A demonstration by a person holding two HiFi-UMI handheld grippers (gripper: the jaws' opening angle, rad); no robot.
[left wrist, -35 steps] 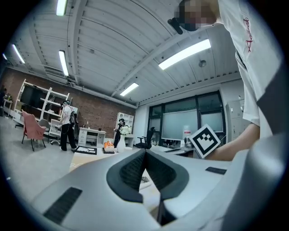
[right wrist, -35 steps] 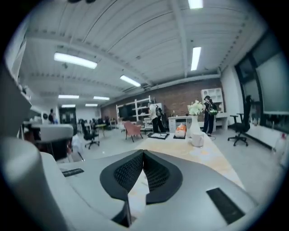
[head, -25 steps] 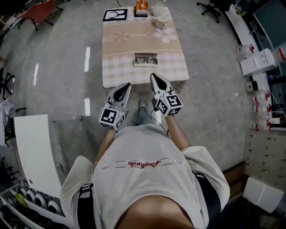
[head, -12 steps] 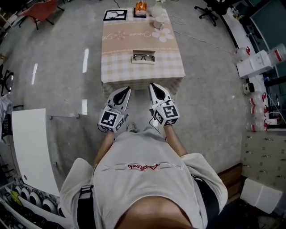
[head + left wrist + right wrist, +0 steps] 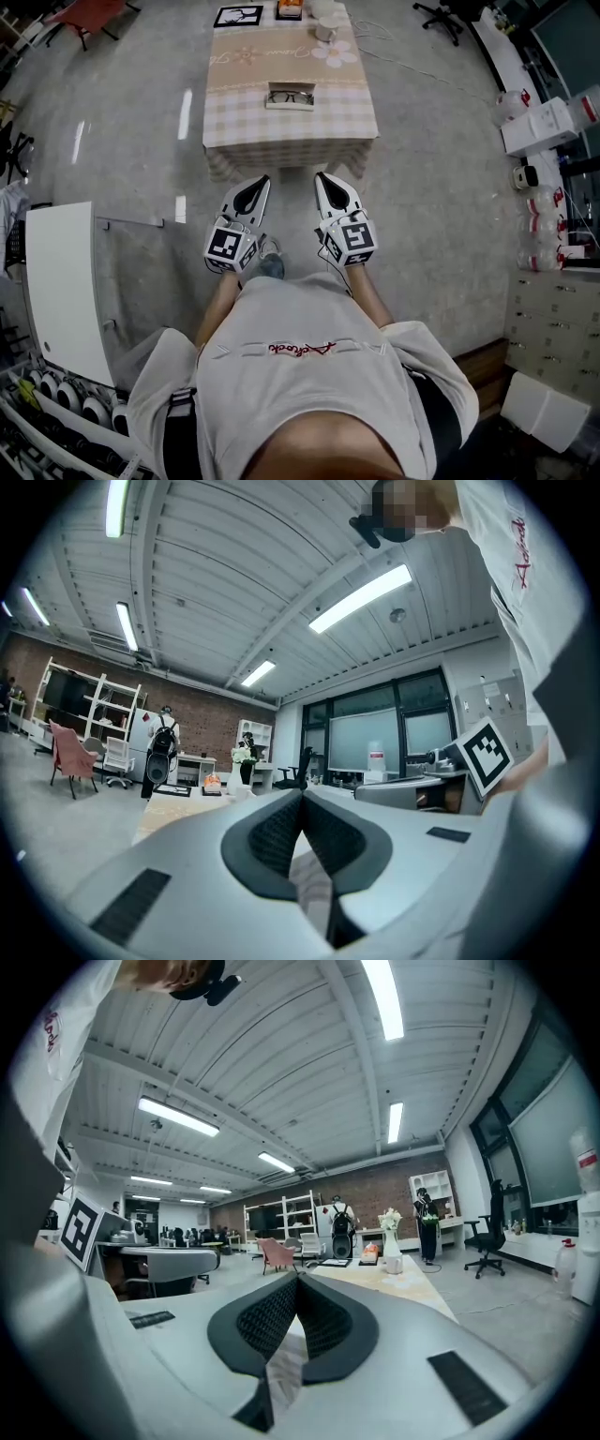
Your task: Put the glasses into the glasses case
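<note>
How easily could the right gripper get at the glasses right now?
Probably not yet: the right gripper is short of the table's near edge, the glasses lie mid-table. Nothing stands between them, though.

Left claw, right claw drawn back; table now farther off.

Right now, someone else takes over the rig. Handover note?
Left tongs: shut, empty, held level just short of the table.
Right tongs: shut, empty, alongside the left.
Glasses: mid-table, lying in or on the open pale case. They are too small in the head view to tell which.
Done: probably glasses placed.
Left: step in, check that they sit inside, and close the case if it has a lid.
</note>
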